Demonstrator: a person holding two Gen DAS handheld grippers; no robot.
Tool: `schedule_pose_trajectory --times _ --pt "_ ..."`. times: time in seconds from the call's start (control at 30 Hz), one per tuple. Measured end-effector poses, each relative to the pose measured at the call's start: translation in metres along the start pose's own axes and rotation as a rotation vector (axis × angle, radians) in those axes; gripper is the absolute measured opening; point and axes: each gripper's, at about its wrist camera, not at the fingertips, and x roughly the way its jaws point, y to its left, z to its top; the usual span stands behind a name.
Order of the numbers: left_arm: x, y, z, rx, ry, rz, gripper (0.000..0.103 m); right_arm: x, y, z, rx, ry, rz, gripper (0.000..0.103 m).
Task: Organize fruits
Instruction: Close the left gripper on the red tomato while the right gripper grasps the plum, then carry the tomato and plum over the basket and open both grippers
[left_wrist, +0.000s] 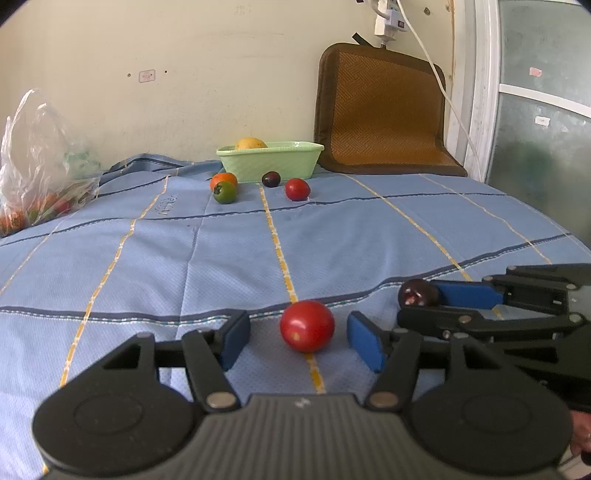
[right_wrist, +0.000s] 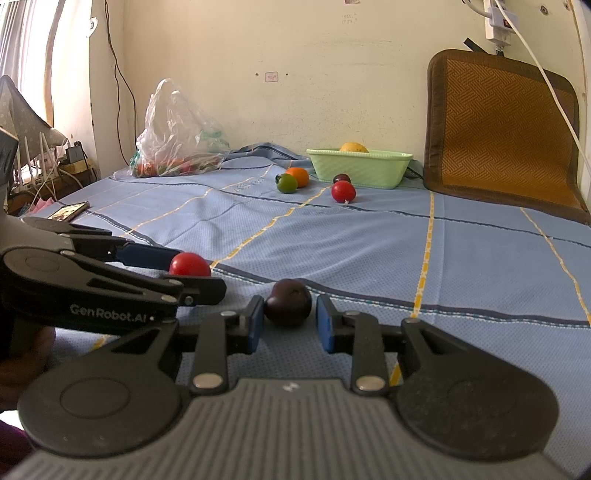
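My left gripper is open around a red tomato lying on the blue cloth; its pads do not touch it. My right gripper brackets a dark plum; the left pad seems to touch it and a small gap shows at the right pad. The same plum shows in the left wrist view. Far back stands a green basket with a yellow fruit in it. In front of it lie an orange fruit, a green tomato, a dark plum and a red tomato.
A clear plastic bag with produce sits at the back left. A brown woven cushion leans on the wall at the back right, with a white cable hanging over it. A phone lies at the cloth's left edge.
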Motion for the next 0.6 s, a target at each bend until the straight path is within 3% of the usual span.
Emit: schedule_pose_trajectory --times 0.17,0.23,0.3,0.33,0.37,0.47,0.6 --pt "-0.002 0.003 0.0 -0.004 0.001 -0.009 0.062 0.0 0.0 0.001 -0.009 0.007 -0.008 0.035" --pt "-0.003 0.003 0.0 0.008 0.001 -0.015 0.061 0.0 0.002 0.002 -0.013 0.015 -0.019 0.04" --pt "-0.003 0.004 0.001 0.017 0.006 -0.024 0.058 -0.001 0.0 0.003 -0.003 0.024 -0.015 0.04" --pt "-0.003 0.004 0.002 0.013 0.008 -0.03 0.049 -0.001 -0.001 0.003 0.0 0.028 -0.012 0.04" --pt "-0.003 0.005 0.003 0.01 0.012 -0.047 0.033 -0.001 -0.002 0.004 -0.002 0.033 -0.007 0.04" --pt "-0.001 0.006 0.011 0.011 0.03 -0.123 0.03 0.001 -0.001 0.009 -0.028 0.052 0.024 0.03" --pt "0.009 0.02 0.036 -0.046 0.073 -0.235 0.03 0.014 -0.011 0.028 -0.005 0.092 0.1 0.03"
